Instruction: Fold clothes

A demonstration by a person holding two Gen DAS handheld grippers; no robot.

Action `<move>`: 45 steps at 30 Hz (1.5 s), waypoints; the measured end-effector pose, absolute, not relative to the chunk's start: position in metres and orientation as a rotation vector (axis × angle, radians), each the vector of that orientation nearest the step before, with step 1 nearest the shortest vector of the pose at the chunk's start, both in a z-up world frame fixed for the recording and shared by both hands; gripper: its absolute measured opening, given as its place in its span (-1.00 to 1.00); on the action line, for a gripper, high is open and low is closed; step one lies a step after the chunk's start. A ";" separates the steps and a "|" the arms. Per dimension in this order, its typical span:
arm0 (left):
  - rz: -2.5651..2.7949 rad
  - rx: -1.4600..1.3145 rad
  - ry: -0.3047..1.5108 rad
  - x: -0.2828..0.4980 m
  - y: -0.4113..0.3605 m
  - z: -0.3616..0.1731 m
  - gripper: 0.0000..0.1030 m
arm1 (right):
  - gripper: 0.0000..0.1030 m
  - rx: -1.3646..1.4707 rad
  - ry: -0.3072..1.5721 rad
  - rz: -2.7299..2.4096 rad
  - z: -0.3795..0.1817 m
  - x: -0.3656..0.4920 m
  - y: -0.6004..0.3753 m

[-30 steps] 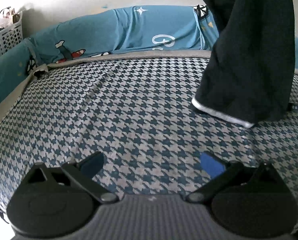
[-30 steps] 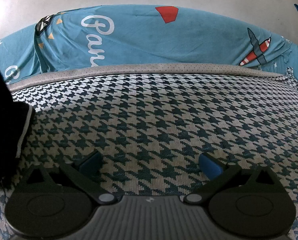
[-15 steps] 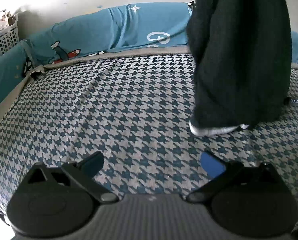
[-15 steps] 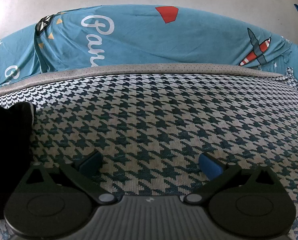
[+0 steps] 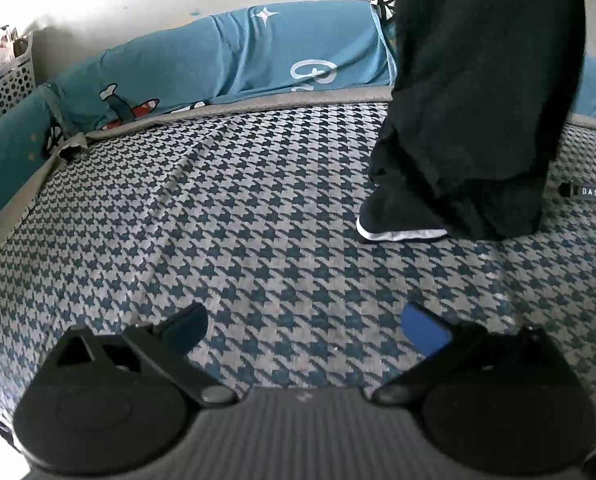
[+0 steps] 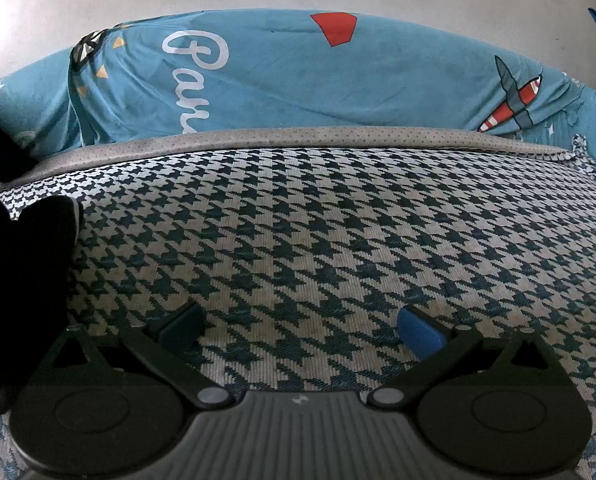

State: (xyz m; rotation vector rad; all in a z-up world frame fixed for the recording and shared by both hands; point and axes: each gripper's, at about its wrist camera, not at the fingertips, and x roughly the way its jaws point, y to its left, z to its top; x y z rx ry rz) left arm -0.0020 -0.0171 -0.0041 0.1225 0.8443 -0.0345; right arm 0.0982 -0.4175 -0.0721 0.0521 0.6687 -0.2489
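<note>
A black garment (image 5: 482, 112) with a white-trimmed hem (image 5: 402, 235) hangs down from above the frame onto the houndstooth bed cover (image 5: 225, 216), its top out of sight, so what holds it up cannot be told. Its lower end has gathered on the bed cover, the white hem lying flat at the near-left foot of the hanging cloth. In the right wrist view the same black cloth (image 6: 21, 264) fills the left edge, just beside that gripper's left finger.

The left hand-held gripper (image 5: 304, 326) hovers low over the bed cover, well short of the garment, its blue-padded fingers spread wide with nothing between them. The right hand-held gripper (image 6: 300, 326) is likewise spread wide and empty, with bare houndstooth between its pads. Behind the garment runs a teal cushion (image 5: 233, 56) printed with aeroplanes, and a white perforated basket (image 5: 5, 88) stands far to the left of the garment.

The garment looks soft, limp and fairly light: it drapes in deep vertical folds and bunches where it meets the bed, so it will sag and slide rather than hold a shape. The knit looks thick enough to pinch without slipping. The trimmed hem is probably the firmest, easiest edge to take, one corner to each gripper. Whether it is being laid out for folding or lifted away, this moment does not settle.
</note>
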 end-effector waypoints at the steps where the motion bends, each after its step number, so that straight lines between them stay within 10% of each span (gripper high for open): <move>1: -0.037 0.124 0.846 -0.002 -0.017 -0.004 1.00 | 1.00 0.052 0.669 -0.249 -0.072 0.098 -0.417; 45: -0.063 0.124 0.851 0.021 -0.046 -0.013 1.00 | 1.00 0.052 0.669 -0.249 -0.072 0.100 -0.418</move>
